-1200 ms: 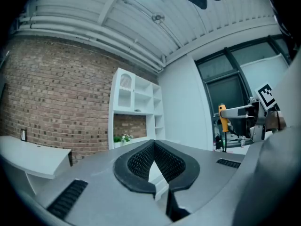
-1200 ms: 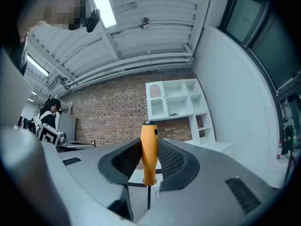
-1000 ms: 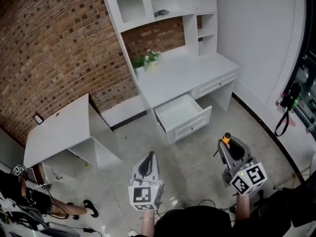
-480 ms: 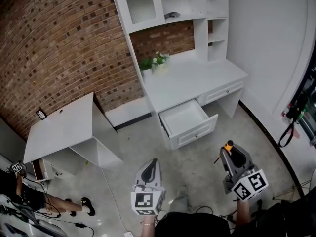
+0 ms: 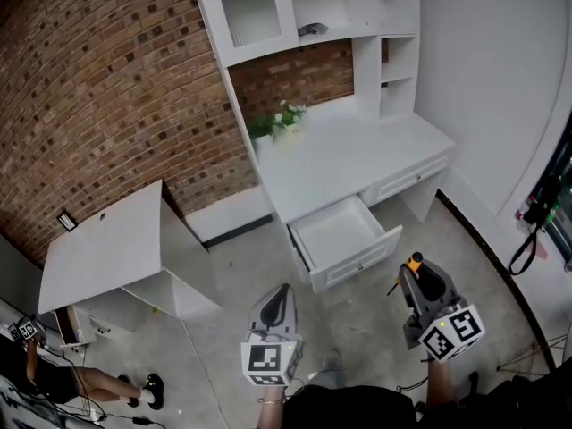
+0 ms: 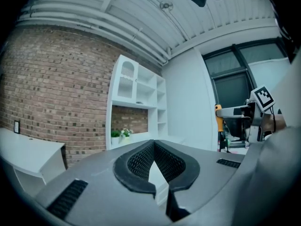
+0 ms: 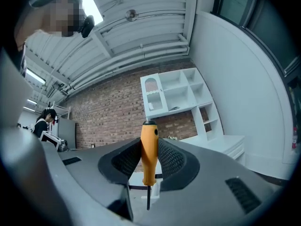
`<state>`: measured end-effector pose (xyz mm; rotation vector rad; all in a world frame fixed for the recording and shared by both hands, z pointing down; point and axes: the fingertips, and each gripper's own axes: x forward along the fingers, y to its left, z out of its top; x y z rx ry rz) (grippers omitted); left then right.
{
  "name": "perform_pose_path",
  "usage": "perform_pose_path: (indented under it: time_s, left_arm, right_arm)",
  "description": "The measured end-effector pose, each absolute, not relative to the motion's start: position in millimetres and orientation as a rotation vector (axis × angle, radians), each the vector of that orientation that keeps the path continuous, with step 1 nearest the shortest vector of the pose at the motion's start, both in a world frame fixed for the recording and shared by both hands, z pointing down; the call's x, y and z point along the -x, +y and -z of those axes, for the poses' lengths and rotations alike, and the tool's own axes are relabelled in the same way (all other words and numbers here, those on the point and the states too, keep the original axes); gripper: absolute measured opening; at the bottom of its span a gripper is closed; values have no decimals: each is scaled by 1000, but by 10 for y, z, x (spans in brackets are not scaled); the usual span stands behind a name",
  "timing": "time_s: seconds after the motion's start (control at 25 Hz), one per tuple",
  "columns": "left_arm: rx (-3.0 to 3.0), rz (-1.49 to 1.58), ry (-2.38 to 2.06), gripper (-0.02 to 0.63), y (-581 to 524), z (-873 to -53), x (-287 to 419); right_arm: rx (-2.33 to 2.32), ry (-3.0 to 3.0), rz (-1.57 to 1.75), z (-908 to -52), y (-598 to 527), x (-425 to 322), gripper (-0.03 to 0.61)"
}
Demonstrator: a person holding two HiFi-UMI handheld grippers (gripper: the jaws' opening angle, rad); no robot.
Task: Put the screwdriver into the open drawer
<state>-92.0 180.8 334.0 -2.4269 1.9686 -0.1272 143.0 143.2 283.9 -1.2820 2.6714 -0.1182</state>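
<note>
The screwdriver [image 7: 149, 152] has an orange handle and a thin dark shaft. It stands upright, handle up, between the jaws of my right gripper [image 7: 149, 147], which is shut on the handle. In the head view the right gripper [image 5: 418, 275] and the screwdriver's orange top [image 5: 413, 262] are just right of the open drawer's front corner, above the floor. The white drawer [image 5: 357, 262] is pulled out from the desk [image 5: 349, 155] and looks empty. My left gripper [image 5: 279, 295] is lower left of the drawer, its jaw tips together and holding nothing; the left gripper view shows the left gripper [image 6: 153, 142] the same way.
A white hutch with shelves [image 5: 304, 7] rises behind the desk against the brick wall, with a small plant [image 5: 277, 119] on the desktop. A low white cabinet [image 5: 107, 248] stands at the left. A person's legs [image 5: 80, 384] show at bottom left. Cables [image 5: 536, 217] hang at the right.
Both grippers have travelled forward toward the desk; the drawer now lies closer in front of them. The right gripper's hold on the screwdriver is unchanged.
</note>
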Motion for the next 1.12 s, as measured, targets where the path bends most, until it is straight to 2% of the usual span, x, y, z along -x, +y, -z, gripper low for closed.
perform_pose_path:
  time_s: [0.52, 1.12]
  left_arm:
    - [2517, 102, 1877, 8, 690, -3345, 1054]
    - [2632, 180, 1909, 8, 76, -3726, 1060]
  right_arm:
    - [1352, 2661, 112, -2857, 501, -1184, 115]
    - [1421, 2694, 213, -3107, -256, -1080, 115]
